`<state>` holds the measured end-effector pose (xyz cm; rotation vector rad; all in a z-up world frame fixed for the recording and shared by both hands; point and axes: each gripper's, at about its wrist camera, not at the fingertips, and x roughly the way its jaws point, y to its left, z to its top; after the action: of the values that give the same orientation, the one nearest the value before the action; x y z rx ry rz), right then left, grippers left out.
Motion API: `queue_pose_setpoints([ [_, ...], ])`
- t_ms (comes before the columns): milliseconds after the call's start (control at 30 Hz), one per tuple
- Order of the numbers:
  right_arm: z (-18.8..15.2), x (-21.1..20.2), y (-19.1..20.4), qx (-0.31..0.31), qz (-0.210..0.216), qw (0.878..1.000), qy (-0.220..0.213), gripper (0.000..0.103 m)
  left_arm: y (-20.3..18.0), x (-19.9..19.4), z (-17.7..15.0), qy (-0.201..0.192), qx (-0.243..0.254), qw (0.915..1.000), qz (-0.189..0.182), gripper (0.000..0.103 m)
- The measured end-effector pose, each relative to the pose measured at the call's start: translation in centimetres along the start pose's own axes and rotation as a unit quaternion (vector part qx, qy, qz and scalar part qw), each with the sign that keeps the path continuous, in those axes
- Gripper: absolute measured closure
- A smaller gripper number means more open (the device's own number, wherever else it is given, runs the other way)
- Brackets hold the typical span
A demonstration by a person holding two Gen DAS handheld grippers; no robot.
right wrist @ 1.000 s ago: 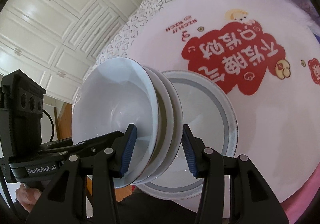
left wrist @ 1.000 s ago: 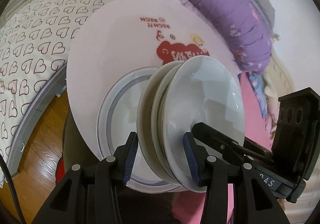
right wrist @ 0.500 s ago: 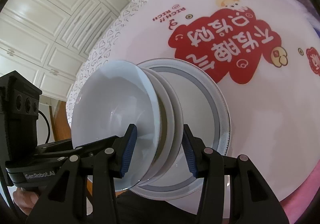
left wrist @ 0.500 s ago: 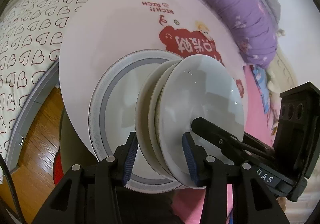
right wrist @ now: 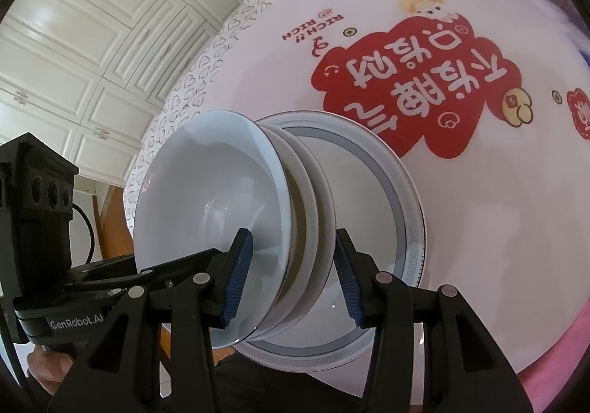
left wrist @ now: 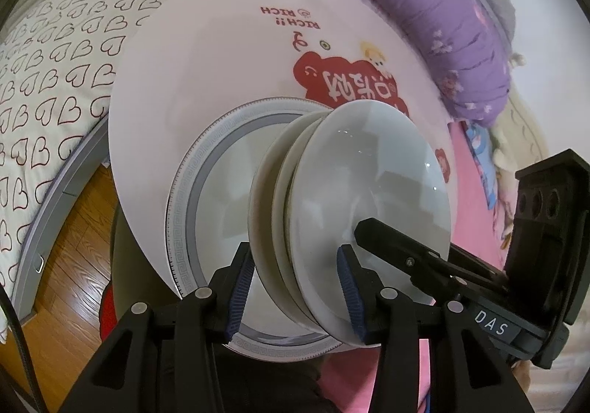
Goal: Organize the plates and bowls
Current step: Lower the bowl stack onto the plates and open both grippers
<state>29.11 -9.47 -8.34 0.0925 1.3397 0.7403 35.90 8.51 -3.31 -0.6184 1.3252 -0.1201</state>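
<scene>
A stack of three nested white bowls [left wrist: 368, 184] [right wrist: 206, 191] is tipped on its side over a grey-rimmed plate [left wrist: 184, 188] [right wrist: 405, 191], which lies on a round white table [left wrist: 202, 62] [right wrist: 461, 228] with a red print. My left gripper [left wrist: 295, 287] spans the stack's near rims with both pads against it, and its jaws are opening slightly. From the opposite side my right gripper [right wrist: 291, 280] is shut on the same stack, one pad inside the top bowl. Whether the stack touches the plate is hidden.
A bed with a heart-print sheet [left wrist: 55, 81] lies left of the table, with wooden floor [left wrist: 66, 265] between them. A purple quilt [left wrist: 442, 25] and a pink cover [left wrist: 472, 162] sit behind and to the right. White wardrobe doors [right wrist: 92, 44] stand beyond. A hand [right wrist: 44, 368] holds the left gripper.
Both grippers have brought the bowl stack down and closer to the grey-rimmed plate, and more of the plate shows behind it. Over the last half second almost nothing moved.
</scene>
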Motion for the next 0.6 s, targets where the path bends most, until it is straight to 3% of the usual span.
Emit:
queue_pose_setpoints([
  [33,0.0,0.0,0.0,0.001,0.001,1.000,0.000,0.057,0.0,0.0,0.0,0.000,0.000,1.0000,0.000,0.057],
  [133,-0.1,-0.5,0.1,0.004,0.005,1.000,-0.008,0.055,-0.3,-0.5,-0.1,-0.009,0.009,0.9999,-0.004,0.033],
  [200,-0.1,-1.3,0.1,0.007,0.004,1.000,-0.019,0.047,-0.5,-1.3,-0.2,-0.025,0.016,0.9995,-0.001,0.020],
  [300,-0.2,-2.8,0.0,0.011,-0.003,0.999,-0.041,0.026,-0.7,-2.4,-0.6,-0.045,0.023,0.9987,-0.007,0.004],
  [367,-0.5,-4.0,-0.3,0.022,0.000,0.998,-0.058,0.007,-0.7,-3.4,-1.0,-0.066,0.028,0.9974,-0.007,0.001],
  [400,-0.5,-4.3,-0.5,0.027,0.003,0.998,-0.064,0.003,-0.7,-3.8,-1.2,-0.073,0.030,0.9969,-0.005,0.001],
  [600,-1.8,-7.0,-1.2,0.047,-0.007,0.992,-0.115,0.000,-1.4,-6.5,-3.5,-0.148,0.055,0.9867,0.038,0.001],
])
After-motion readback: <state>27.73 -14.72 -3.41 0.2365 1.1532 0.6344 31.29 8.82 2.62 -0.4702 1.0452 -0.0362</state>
